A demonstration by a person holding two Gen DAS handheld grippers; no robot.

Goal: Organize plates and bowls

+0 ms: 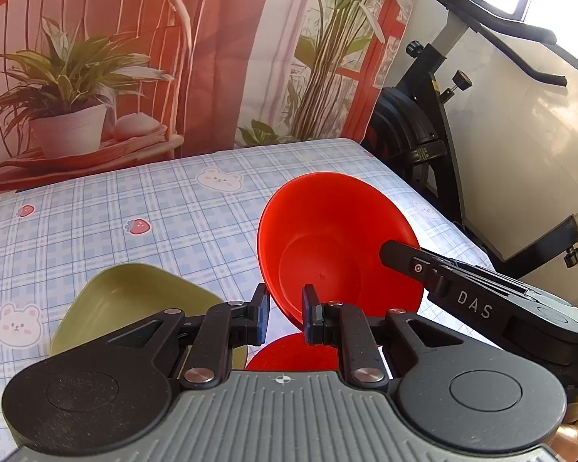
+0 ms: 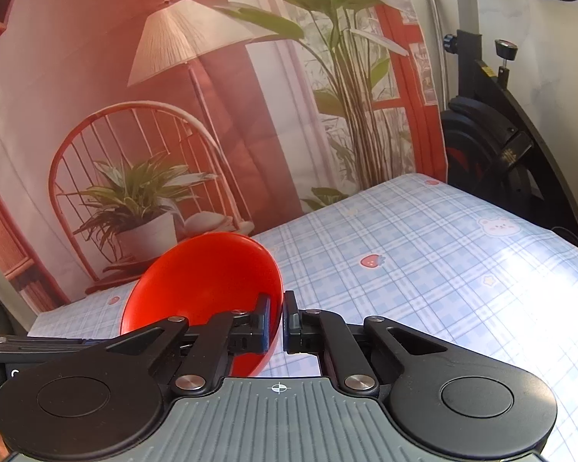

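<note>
Right claw [image 2: 282,321] pinches the tilted red bowl [image 2: 208,277] by its rim!
Left claw [image 1: 285,313] hangs open, near the green plate [image 1: 135,300].

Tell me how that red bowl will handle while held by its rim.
The red bowl looks like thin, glossy plastic: probably light and stiff, unlikely to break. The right gripper pinches only its rim, and the bowl hangs tilted, so it may pivot or slip on that smooth wall.

Ahead of your grippers hangs a printed backdrop [image 2: 219,88] of a chair, lamp and plants. Right of them an exercise bike [image 1: 435,115] stands against a sunlit white wall [image 1: 520,123].
</note>
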